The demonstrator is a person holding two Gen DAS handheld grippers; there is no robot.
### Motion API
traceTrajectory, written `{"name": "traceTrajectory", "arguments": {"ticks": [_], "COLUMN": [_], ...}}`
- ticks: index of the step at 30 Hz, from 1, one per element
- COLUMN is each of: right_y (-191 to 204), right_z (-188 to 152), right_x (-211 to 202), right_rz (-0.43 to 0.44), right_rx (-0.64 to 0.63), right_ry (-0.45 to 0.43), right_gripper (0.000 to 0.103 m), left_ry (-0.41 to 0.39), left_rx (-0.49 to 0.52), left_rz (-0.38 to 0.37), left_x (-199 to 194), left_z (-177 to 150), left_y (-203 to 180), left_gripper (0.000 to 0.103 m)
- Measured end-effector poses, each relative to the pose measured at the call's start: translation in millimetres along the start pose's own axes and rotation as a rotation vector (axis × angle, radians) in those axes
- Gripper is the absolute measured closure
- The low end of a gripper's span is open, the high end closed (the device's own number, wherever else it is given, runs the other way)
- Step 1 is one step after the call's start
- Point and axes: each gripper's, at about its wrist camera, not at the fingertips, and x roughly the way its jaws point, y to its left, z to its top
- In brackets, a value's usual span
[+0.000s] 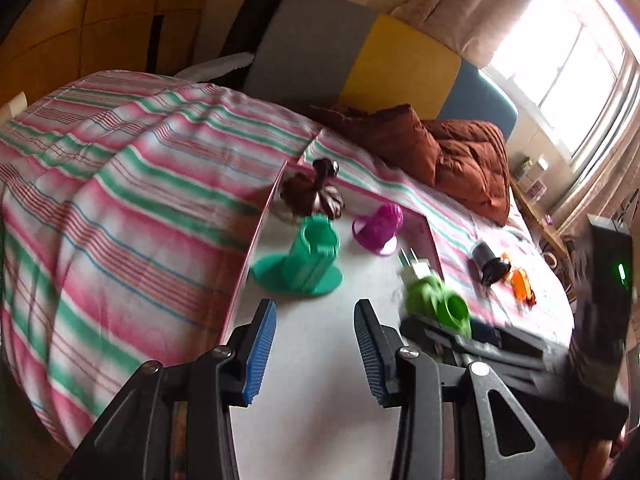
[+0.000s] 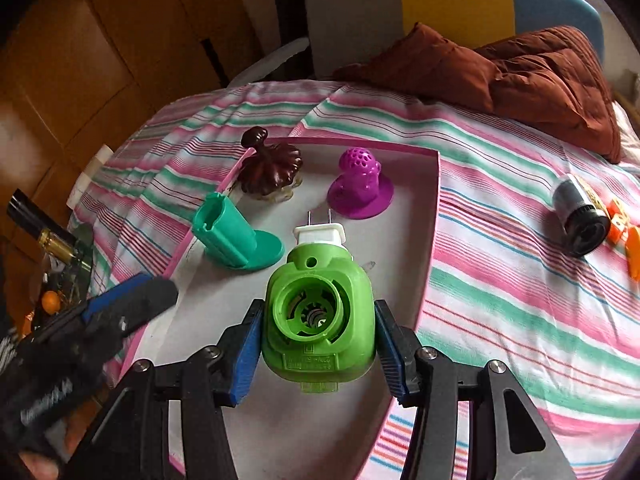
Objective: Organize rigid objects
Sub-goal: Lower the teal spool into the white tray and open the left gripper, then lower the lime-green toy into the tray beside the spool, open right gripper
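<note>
My right gripper (image 2: 318,340) is shut on a lime green plug-in device (image 2: 318,316) with a white two-pin plug, held over the white tray with a pink rim (image 2: 434,216). It also shows in the left wrist view (image 1: 434,300). In the tray stand a teal holder (image 2: 236,236), a purple perforated piece (image 2: 360,184) and a dark brown ornament (image 2: 270,168). My left gripper (image 1: 316,356) is open and empty over the near part of the tray (image 1: 316,320), short of the teal holder (image 1: 308,256).
The tray lies on a bed with a pink, green and white striped sheet (image 2: 520,280). A black cylinder (image 2: 580,220) and orange pieces (image 2: 624,232) lie on the sheet to the right. A brown quilt (image 2: 520,76) is bunched at the back.
</note>
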Motion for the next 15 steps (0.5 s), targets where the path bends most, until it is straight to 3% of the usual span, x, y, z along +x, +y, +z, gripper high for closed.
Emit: {"name": "traceTrajectory", "arguments": {"ticks": [8, 15], "right_y": [4.5, 7.7], "right_z": [30.2, 39.3], "right_x": [33.3, 37.7], "right_rz": [0.008, -0.012], "right_rx": [-0.068, -0.100], "right_ry": [0.035, 0.008], "right_gripper": [0.050, 0.049], "left_ry": [0.025, 0.051], "left_rx": [-0.034, -0.036], "left_rz": [0.034, 0.036], "left_x": [-4.1, -2.4], "left_z": [-10.0, -15.2], "left_y": [9.0, 13.3], "left_gripper": [0.062, 0.062]}}
